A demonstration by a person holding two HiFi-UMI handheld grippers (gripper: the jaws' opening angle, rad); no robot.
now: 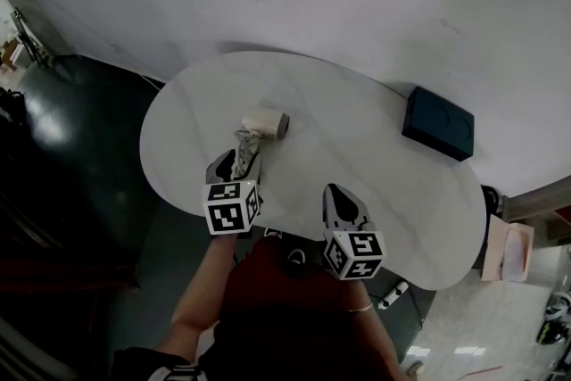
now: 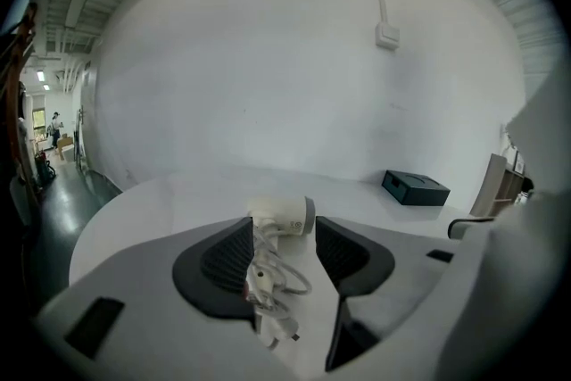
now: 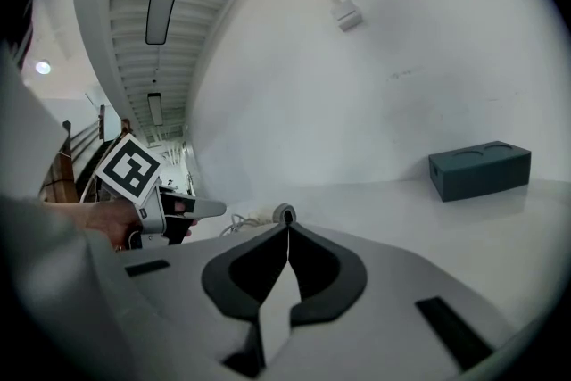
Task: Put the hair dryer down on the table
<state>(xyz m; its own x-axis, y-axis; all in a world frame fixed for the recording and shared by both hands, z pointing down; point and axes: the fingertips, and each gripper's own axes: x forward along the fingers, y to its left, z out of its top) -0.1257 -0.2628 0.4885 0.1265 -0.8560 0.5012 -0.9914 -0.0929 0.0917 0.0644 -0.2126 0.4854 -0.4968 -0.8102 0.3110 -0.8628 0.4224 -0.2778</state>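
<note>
Lying on the table [image 1: 375,156], centre-left in the head view: hair dryer [image 1: 266,122], barrel crosswise, cord [image 1: 245,143] trailing back between the nearer left gripper's [image 1: 235,163] spread jaws, unpinched; right gripper [image 1: 337,194] waiting lower right, pressed together.

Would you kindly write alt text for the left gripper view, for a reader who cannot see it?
A white hair dryer lies on the white table, its bundled cord trailing back between the left gripper's open jaws, which do not press on it. A dark box sits farther back to the right.
</note>
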